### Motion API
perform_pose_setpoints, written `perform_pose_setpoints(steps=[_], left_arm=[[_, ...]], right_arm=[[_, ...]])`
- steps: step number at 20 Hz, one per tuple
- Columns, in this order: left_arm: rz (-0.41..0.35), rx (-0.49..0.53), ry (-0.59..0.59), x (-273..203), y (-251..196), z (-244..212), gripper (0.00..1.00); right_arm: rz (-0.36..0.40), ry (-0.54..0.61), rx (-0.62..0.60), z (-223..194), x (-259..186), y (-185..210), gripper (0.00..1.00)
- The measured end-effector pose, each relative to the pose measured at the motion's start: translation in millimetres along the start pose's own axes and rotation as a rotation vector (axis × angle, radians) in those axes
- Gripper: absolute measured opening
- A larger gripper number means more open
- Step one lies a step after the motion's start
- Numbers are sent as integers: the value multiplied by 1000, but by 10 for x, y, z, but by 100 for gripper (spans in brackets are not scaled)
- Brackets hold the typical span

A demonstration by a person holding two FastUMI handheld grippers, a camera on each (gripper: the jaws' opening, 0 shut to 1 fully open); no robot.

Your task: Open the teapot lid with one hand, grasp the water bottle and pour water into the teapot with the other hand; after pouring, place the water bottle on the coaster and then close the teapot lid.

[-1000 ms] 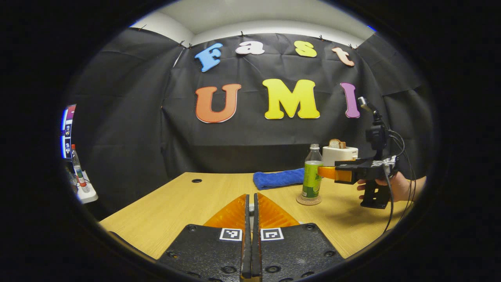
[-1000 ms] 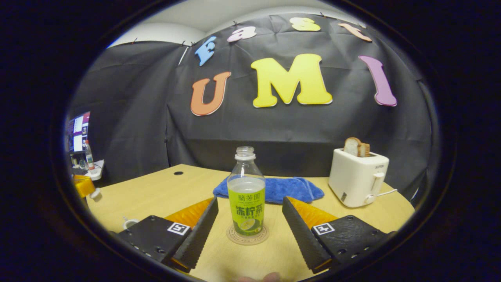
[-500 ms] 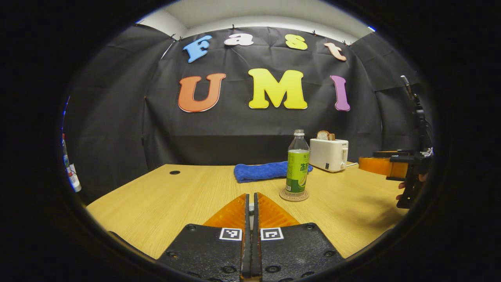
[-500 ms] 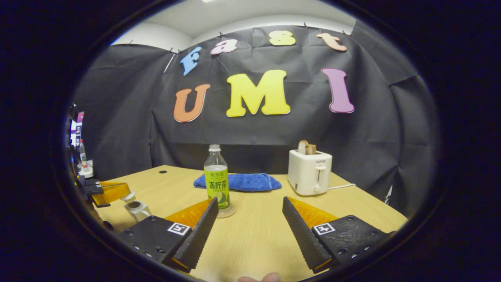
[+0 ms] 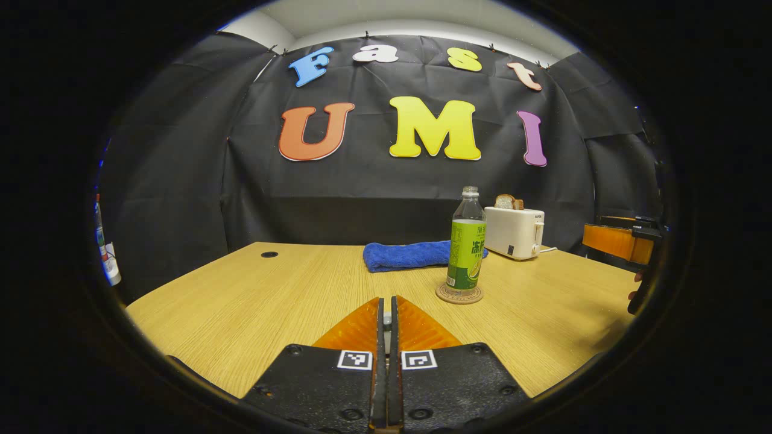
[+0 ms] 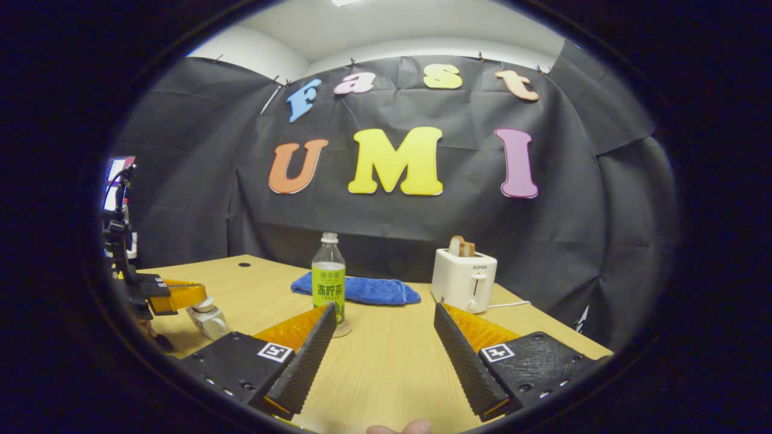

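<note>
The clear water bottle (image 5: 467, 241) with a green label stands capless on the round coaster (image 5: 459, 294), right of the table's middle. My left gripper (image 5: 386, 299) is shut, with a sliver of the white teapot lid's knob between its fingers. In the right gripper view, the left gripper (image 6: 181, 295) holds the lid (image 6: 202, 305) down on the small white teapot (image 6: 212, 325) at the left. My right gripper (image 6: 383, 307) is open and empty, well back from the bottle (image 6: 329, 280) and coaster (image 6: 342, 330). It also appears at the far right edge as the right gripper (image 5: 621, 241).
A folded blue towel (image 5: 410, 256) lies behind the bottle. A white toaster (image 5: 515, 232) with a bread slice stands at the back right, its cord trailing on the wooden table (image 5: 241, 301). A cable hole (image 5: 269, 254) sits at the back left.
My right gripper let go of the bottle on the coaster and drew back, still open. My left gripper brought the lid down from above the open teapot onto it.
</note>
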State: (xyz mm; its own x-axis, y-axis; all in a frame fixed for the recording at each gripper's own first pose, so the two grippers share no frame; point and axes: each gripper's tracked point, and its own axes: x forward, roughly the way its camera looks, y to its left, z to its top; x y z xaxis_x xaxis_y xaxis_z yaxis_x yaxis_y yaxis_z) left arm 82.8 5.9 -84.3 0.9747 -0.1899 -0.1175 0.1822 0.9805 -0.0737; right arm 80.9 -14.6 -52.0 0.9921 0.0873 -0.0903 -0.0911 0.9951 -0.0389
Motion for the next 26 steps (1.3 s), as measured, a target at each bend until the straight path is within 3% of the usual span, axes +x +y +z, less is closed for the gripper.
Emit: perform_pose_setpoints(steps=[17,19,20,22,23,24,25,26], left_arm=[[72,3,28,-17,56,-90,10],[99,11,32,-42,111,-63,26],[104,5,38,-59,105,-42,42],[132,-8,20,-149,128,104,62],[139,-7,-4,-206,117,230,69],[148,4,-24,-240,111,335,89],[159,18,-39,-275,92,423,100],[162,35,-55,-343,66,530,98]], right_arm=[[-1,-12,24,-44,-159,-23,95],[-13,-8,36,-51,-191,-69,97],[-21,-9,41,-41,-205,-93,97],[-40,-11,35,-34,-244,-146,95],[-43,-9,35,-32,-258,-151,95],[-41,-10,37,-13,-283,-137,97],[-40,-14,35,14,-311,-127,97],[-43,-22,31,60,-340,-124,97]])
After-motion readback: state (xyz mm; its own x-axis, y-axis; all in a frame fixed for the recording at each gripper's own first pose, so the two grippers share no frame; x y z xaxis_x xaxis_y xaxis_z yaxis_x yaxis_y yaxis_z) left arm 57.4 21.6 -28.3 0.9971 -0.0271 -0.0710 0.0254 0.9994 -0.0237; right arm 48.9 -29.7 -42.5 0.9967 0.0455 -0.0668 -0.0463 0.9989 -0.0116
